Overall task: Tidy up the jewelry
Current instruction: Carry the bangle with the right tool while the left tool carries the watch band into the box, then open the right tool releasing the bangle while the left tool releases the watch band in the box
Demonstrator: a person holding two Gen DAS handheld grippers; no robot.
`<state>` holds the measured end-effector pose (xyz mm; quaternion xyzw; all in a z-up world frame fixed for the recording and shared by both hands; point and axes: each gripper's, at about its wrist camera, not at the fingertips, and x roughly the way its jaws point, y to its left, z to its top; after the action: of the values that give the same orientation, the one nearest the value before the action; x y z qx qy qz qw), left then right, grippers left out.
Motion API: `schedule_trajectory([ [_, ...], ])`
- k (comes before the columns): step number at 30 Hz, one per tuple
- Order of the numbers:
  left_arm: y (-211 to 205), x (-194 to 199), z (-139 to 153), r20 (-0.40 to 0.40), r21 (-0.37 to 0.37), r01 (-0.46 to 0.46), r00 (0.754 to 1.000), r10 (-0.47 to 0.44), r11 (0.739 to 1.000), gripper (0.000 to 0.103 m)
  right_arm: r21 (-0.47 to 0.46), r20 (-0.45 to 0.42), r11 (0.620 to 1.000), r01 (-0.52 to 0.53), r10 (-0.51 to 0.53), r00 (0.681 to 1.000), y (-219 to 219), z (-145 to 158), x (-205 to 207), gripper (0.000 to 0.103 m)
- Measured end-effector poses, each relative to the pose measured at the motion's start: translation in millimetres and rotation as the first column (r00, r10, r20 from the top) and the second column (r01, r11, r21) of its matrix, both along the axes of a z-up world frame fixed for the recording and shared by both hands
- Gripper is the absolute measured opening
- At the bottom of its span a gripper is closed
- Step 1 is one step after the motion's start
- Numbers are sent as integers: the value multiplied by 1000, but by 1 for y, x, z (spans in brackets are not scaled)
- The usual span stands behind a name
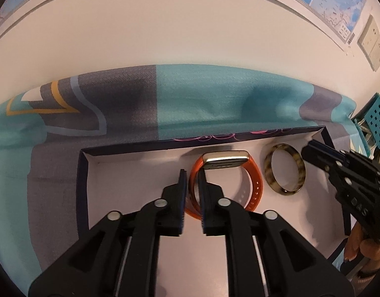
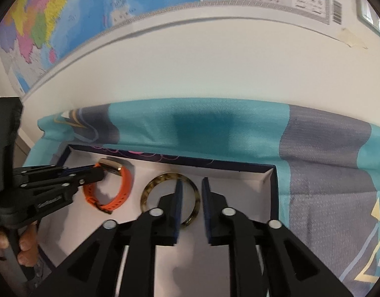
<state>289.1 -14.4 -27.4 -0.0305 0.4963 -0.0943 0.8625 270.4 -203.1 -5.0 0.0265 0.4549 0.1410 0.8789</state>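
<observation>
An orange-strapped watch with a gold case stands in a shallow box with a white floor and dark walls. My left gripper is closed on the watch's strap, one finger on each side of the band. A tortoiseshell bangle lies to the watch's right. In the right wrist view the bangle lies just ahead of my right gripper, which is open and empty; its left finger overlaps the bangle's ring. The watch and the left gripper show at the left there.
The box sits on a teal and grey patterned cloth against a white wall. A teal perforated basket stands at the far right. Maps hang on the wall. The box's right wall is close to my right gripper.
</observation>
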Motion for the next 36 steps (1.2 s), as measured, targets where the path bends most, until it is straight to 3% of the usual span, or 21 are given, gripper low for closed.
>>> schedule_trajectory([
  [2, 1, -3, 2, 14, -8, -2, 1000, 2, 1000, 27, 14, 15, 1000, -14, 14, 1000, 0, 4, -9, 26],
  [5, 8, -18, 14, 70, -2, -2, 998, 2, 1000, 34, 40, 42, 998, -38, 36, 998, -4, 12, -28, 31],
  [7, 11, -30, 24, 116, 4, -4, 993, 4, 1000, 41, 59, 64, 997, -53, 49, 997, -7, 19, -44, 41],
  [14, 20, -107, 54, 289, 58, 33, 956, -49, 998, 54, 94, 114, 982, -162, 151, 982, -16, 31, -118, 44],
  [20, 18, -164, 43, 301, 108, 100, 945, -128, 989, 54, 113, 73, 976, -185, 177, 981, -28, 15, -167, 44],
  [27, 20, -203, 17, 266, 90, 103, 956, -124, 991, 55, 131, 7, 975, -181, 182, 983, -31, -9, -204, 44],
  [28, 21, -207, 12, 253, 82, 100, 960, -118, 992, 55, 135, 2, 974, -181, 182, 983, -30, -12, -206, 42],
  [32, 24, -218, 2, 228, 66, 91, 968, -103, 994, 55, 139, -5, 975, -174, 176, 984, -29, -18, -211, 13],
  [36, 26, -223, -1, 222, 61, 79, 971, -91, 995, 55, 162, 6, 974, -156, 157, 988, -37, -16, -214, 8],
])
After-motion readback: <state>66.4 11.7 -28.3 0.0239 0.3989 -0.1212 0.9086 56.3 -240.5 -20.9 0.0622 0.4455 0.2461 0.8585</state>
